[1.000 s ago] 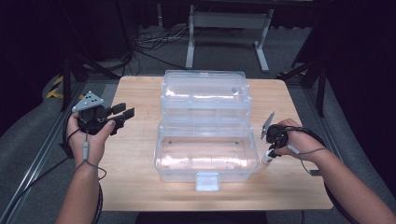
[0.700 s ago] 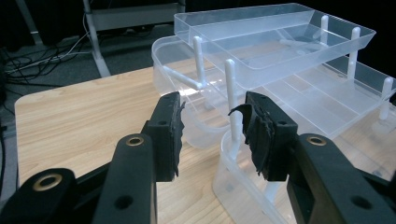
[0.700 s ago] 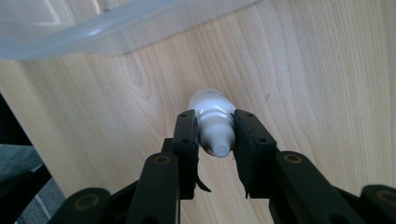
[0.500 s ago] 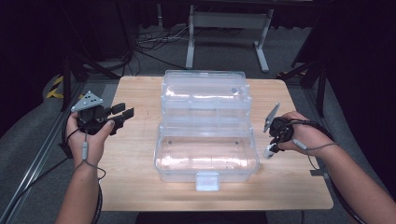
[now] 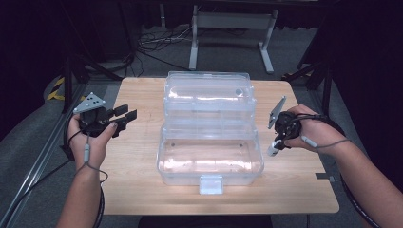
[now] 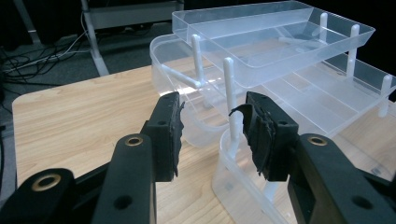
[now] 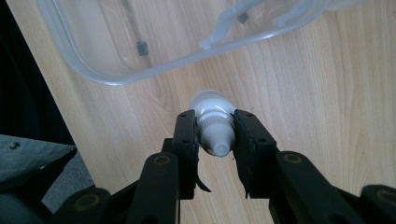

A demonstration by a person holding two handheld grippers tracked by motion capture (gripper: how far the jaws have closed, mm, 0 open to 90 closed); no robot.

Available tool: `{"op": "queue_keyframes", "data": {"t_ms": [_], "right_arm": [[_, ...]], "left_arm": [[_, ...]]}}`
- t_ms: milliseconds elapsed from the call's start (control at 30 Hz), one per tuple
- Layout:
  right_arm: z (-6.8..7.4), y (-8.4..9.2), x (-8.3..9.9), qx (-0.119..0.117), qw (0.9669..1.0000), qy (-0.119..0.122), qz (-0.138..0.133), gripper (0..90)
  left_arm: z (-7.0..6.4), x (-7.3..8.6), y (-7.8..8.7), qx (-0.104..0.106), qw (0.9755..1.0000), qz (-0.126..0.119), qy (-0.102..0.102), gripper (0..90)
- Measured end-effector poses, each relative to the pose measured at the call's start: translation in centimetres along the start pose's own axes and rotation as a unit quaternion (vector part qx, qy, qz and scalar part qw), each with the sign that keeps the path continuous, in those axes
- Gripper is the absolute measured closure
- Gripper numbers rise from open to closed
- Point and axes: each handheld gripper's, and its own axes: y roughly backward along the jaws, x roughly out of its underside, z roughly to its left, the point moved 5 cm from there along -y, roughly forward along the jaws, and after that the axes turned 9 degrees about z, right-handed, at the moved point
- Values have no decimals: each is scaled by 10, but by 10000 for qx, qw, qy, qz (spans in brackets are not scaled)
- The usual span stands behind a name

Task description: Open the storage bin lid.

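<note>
Organizer box (image 5: 209,142) centre on table (image 5: 133,190); bottle (image 5: 274,148) right of it.

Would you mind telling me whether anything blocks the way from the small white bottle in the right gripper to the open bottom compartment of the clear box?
Nothing visible does. The white bottle sits clamped in the right gripper, beside the clear box, whose bottom compartment lies open and uncovered.

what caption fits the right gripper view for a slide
Right hand-held gripper clamps a small white bottle above the wooden table, beside the clear plastic box.
</note>
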Motion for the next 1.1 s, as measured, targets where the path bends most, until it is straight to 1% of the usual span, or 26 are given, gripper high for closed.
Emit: {"op": "queue_keyframes", "data": {"t_ms": [167,200,267,333,433,467,633,733,800,933,967,1000,1100], "right_arm": [[4,14,-6,37,10000,63,-25,712],[4,14,-6,37,10000,63,-25,712],[7,21,-10,59,9999,80,-86,712],[9,25,-14,31,9998,59,-161,712],[13,29,-19,17,9998,115,-165,712],[15,33,-22,63,9997,191,-157,712],[23,41,-32,97,9992,341,-164,712],[26,41,-38,101,9989,426,-188,712],[28,41,-40,92,9989,425,-181,712],[35,37,-48,57,9983,557,-186,712],[36,36,-50,53,9979,620,-205,713],[38,34,-52,11,9979,616,-192,712],[43,29,-58,-10,9974,709,-158,712]], "left_arm": [[0,0,1,1,10000,-19,10,571],[0,0,1,1,10000,-19,10,570],[0,0,1,6,10000,-24,-13,570],[-1,0,0,11,10000,-9,-3,570],[-2,-1,-1,22,10000,-2,-21,569],[-2,-1,-1,24,10000,-1,-35,569],[-2,-1,-1,27,10000,2,-53,567],[-2,-1,-1,26,10000,4,-54,567],[-2,-1,-1,31,10000,3,-50,567],[-2,-1,-1,34,10000,3,-51,567],[-2,-1,-1,35,10000,4,-52,566],[-2,-1,-1,36,10000,4,-52,566],[-2,-1,-1,35,10000,6,-52,566]]}}
